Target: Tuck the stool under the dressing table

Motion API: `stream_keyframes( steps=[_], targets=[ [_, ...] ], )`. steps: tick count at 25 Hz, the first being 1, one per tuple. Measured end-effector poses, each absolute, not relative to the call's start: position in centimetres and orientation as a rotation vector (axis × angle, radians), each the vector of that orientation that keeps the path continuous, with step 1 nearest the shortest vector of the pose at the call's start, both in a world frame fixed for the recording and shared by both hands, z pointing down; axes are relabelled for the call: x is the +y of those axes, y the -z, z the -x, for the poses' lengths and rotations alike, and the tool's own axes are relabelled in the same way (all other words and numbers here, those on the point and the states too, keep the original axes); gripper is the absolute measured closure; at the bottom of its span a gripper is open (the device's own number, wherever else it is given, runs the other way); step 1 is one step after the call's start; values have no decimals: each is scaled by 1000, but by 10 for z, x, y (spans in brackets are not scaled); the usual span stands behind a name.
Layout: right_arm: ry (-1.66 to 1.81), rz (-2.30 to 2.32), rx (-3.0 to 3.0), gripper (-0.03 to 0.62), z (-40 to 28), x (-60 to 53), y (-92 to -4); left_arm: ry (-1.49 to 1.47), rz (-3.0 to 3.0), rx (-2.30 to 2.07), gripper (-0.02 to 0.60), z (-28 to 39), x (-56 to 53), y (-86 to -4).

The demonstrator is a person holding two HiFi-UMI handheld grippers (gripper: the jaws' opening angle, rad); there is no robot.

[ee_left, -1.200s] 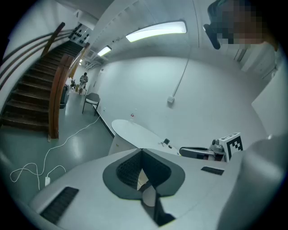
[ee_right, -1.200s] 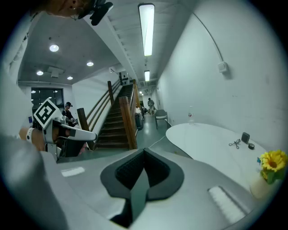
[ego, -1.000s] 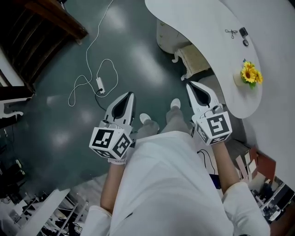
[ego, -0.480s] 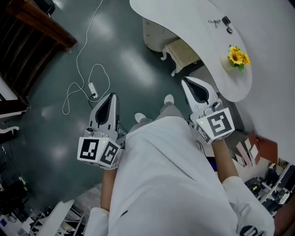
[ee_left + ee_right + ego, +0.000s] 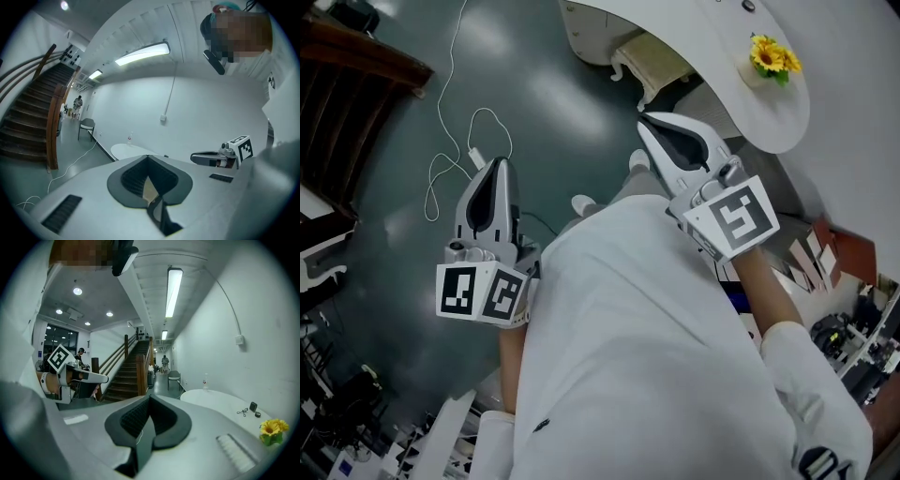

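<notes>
The stool [image 5: 659, 62], with a cream cushion and curly white legs, stands at the top of the head view, partly beneath the white dressing table [image 5: 712, 37]. My left gripper [image 5: 498, 165] hangs shut over the dark floor, well left of the stool, with nothing in it. My right gripper [image 5: 646, 123] is also shut and empty, its tip just short of the stool and apart from it. In the left gripper view the shut left gripper [image 5: 148, 157] points toward the table [image 5: 125, 151]. In the right gripper view the shut right gripper [image 5: 150, 397] has the table top [image 5: 220, 404] to its right.
A sunflower pot [image 5: 766, 56] sits on the table's near end. A white cable [image 5: 455, 159] loops on the floor at left, near a dark wooden staircase [image 5: 347, 75]. Boxes and clutter [image 5: 834, 309] lie at right. A chair [image 5: 174, 378] stands far down the hall.
Both grippers have come up toward the head camera, still shut and empty. The view has swung, so the table and stool now sit higher in the picture.
</notes>
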State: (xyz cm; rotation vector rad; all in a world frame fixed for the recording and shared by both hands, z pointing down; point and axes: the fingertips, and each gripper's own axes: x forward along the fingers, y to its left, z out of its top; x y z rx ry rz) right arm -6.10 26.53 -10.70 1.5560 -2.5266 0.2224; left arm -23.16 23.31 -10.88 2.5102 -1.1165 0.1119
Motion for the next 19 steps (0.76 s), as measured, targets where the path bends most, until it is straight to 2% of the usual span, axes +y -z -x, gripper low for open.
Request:
stream_keyframes(
  steps=[8, 19],
  targets=[
    [-255, -1581, -2537, 583, 58, 273, 105, -132, -2539, -1052, 574, 213, 245, 110],
    [-256, -1631, -2515, 583, 64, 270, 109, -121, -2520, -1058, 574, 228, 246, 106]
  ],
)
